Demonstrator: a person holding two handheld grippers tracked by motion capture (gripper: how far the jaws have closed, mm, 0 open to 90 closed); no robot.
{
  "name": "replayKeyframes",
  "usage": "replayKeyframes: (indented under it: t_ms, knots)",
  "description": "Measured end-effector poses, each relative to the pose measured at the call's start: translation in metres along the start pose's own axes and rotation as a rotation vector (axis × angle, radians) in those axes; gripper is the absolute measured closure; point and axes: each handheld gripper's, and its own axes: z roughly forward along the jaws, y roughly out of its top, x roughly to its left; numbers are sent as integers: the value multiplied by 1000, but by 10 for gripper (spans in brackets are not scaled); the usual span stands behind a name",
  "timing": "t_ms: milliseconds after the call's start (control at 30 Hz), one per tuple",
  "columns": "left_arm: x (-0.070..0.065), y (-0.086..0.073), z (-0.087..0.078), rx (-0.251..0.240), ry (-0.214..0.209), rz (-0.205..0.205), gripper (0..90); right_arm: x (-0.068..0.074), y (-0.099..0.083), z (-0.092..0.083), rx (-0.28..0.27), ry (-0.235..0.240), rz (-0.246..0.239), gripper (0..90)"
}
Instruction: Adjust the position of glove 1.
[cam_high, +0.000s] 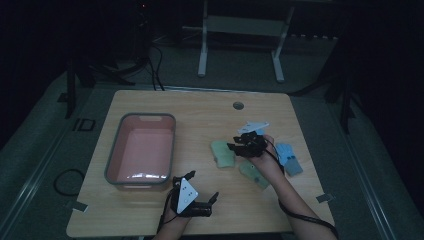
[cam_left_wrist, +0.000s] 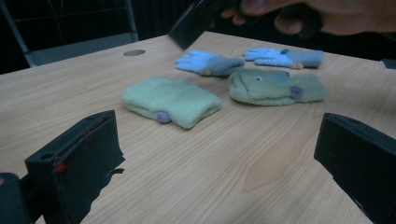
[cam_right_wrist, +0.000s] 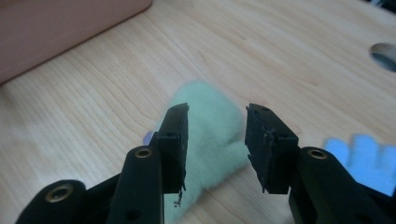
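Right gripper (cam_right_wrist: 217, 144) poised over a pale green mitten (cam_right_wrist: 205, 135) on the wooden surface (cam_high: 200, 107). The jaws are seen part-way closed, one on each side of the mitten's fabric, with a gap visible at each pad; no grip has yet been made. In the left gripper view the same mitten (cam_left_wrist: 171, 101) is shown lying flat, with a small purple button on its near edge, just beside a second green mitten (cam_left_wrist: 275, 87) bearing an eye and a purple button. Two blue gloves (cam_left_wrist: 209, 64) (cam_left_wrist: 285, 57) are laid farther back. A pink bin (cam_high: 141, 150) with a grey rim is placed to the left, well apart from the mittens, and is judged to be the likely destination.

The left gripper (cam_high: 196, 197) is held near the front edge of the surface, jaws wide apart and empty.

Risks, as judged from this arrangement: only a thin fold of soft knit may be caught if the jaws are closed too high, so that the mitten slips free when lifted. If the jaws are pressed too low, the fabric may be pushed along the surface and bunched against its neighbour. The second mitten lies close enough to be snagged and dragged. The dim lighting may also make the mitten's edge hard to judge.
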Motion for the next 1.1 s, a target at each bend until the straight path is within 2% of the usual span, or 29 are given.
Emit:
replayKeyframes:
  t_ms: [233,367,400,433,467,500,533,633,700,867,933,967,1000,1067,1100]
  knots:
    - [0,0,0,-1,1,2,7,4,-1,32,49,9,-27,587]
    - [0,0,0,-1,1,3,7,4,-2,43,77,20,-26,603]
    - [0,0,0,-2,-1,2,7,3,-3,53,97,17,-30,610]
    - [0,0,0,-2,-1,0,7,3,-3,53,97,17,-30,610]
    - [0,0,0,-2,-1,-1,7,2,-7,61,123,19,-31,619]
    - [0,0,0,-2,-1,-2,7,2,-9,63,118,20,-36,630]
    - [0,0,0,-2,1,-1,7,3,-9,63,114,19,-29,652]
    - [0,0,0,-4,2,0,7,4,-11,64,116,20,20,797]
    - [0,0,0,-4,3,0,7,7,-12,65,105,8,39,836]
    - [0,0,0,-2,2,-3,7,11,-12,59,67,-7,104,870]
    - [0,0,0,-2,2,-3,7,12,-11,55,58,-4,114,872]
    - [0,0,0,-3,2,-4,7,13,-10,51,48,-1,125,875]
    - [0,0,0,-2,1,-3,7,17,-7,38,29,0,141,877]
    - [0,0,0,-2,1,-2,7,22,-3,24,14,-6,132,877]
    - [0,0,0,-2,1,-1,7,22,-3,24,14,-6,132,877]
